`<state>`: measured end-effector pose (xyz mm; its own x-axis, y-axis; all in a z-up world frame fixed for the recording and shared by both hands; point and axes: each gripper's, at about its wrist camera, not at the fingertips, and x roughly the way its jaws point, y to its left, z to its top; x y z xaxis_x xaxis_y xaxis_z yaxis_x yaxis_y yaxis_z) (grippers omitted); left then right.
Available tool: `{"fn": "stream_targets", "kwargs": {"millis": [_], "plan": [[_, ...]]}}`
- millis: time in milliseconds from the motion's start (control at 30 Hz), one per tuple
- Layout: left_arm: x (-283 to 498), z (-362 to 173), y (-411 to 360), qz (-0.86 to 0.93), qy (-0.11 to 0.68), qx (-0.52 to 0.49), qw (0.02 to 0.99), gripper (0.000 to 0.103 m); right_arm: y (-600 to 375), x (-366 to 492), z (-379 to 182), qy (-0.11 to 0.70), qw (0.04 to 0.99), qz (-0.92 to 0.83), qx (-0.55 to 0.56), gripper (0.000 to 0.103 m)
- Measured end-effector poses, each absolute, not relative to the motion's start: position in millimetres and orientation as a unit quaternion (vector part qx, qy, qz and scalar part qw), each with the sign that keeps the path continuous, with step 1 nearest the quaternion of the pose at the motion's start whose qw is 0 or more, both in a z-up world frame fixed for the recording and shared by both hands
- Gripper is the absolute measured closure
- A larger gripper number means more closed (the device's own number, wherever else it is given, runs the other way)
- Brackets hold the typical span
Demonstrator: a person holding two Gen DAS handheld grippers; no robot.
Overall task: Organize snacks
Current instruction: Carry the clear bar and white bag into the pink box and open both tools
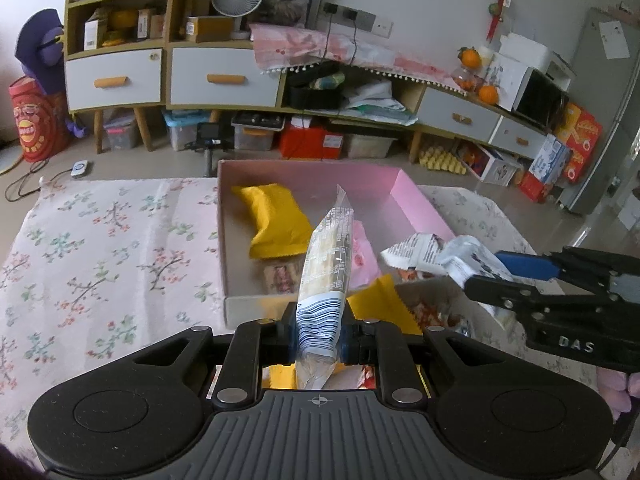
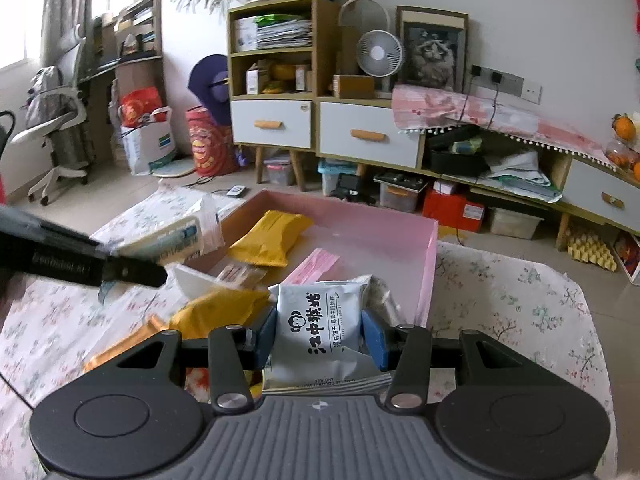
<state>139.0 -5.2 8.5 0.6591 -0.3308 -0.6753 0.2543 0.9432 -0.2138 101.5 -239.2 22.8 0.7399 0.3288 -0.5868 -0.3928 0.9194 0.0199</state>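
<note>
My left gripper (image 1: 318, 340) is shut on a clear cracker pack with blue stripes (image 1: 326, 272), held upright over the near edge of the pink box (image 1: 416, 204). My right gripper (image 2: 320, 340) is shut on a silver cookie pack (image 2: 320, 324), near the box's front right corner; it also shows in the left wrist view (image 1: 508, 276) with the silver pack (image 1: 436, 254). Inside the box lie a yellow pack (image 1: 276, 222), a pink pack (image 1: 362, 256) and a small brown pack (image 1: 282, 276). More yellow packs (image 2: 216, 316) lie on the cloth beside the box.
The box sits on a table with a floral cloth (image 1: 100, 248). An orange pack (image 2: 124, 344) lies at the near left. Cabinets with drawers (image 1: 224, 76) and storage bins stand on the floor beyond the table.
</note>
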Motion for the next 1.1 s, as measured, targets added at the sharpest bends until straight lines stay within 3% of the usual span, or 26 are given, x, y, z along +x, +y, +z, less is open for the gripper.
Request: {"fn": "stream_targets", "kwargs": {"millis": [1100], "plan": [[281.6,-40.9,-57.4,-0.13,0.416,-0.053,0.898,0.087,-258.5,212.6,-14.2,0.329,0.932,0.132,0.077,0.085]]}}
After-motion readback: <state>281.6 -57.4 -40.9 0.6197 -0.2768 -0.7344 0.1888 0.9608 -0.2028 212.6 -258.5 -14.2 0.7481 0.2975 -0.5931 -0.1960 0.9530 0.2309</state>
